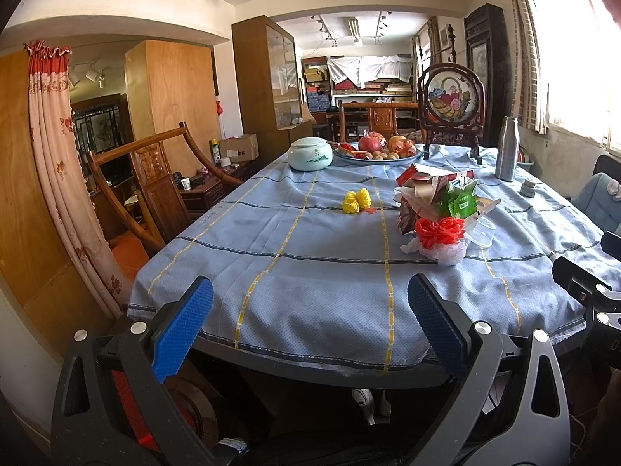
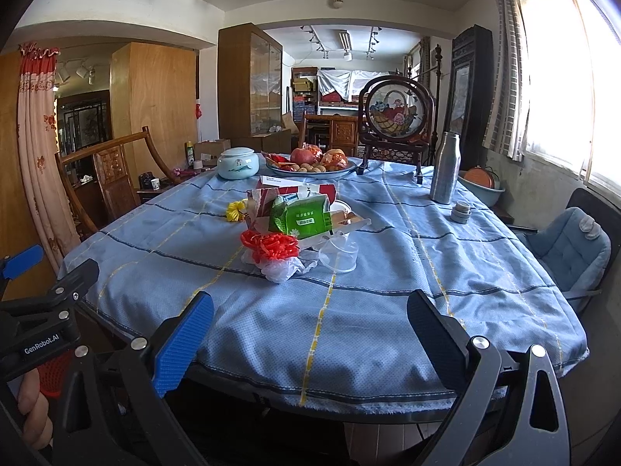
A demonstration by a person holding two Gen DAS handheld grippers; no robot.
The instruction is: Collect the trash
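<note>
Both tongs spread at the table's near edge, holding nothing.
Left tongs (image 1: 310,322) and right tongs (image 2: 310,334) hover off the near edge of the table (image 1: 310,256). The trash pile (image 2: 302,225) sits mid-table, toward the right edge; a yellow bundle (image 1: 356,201) lies just left of it; a fruit plate (image 1: 376,151) sits at the far edge.

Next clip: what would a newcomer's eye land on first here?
Probably the trash pile mid-table on the blue tablecloth: a green packet, with a bright red plastic string bundle at its near edge. A yellow string bundle lies apart to its left. Both tools, left and right, hover open at the near edge.
</note>
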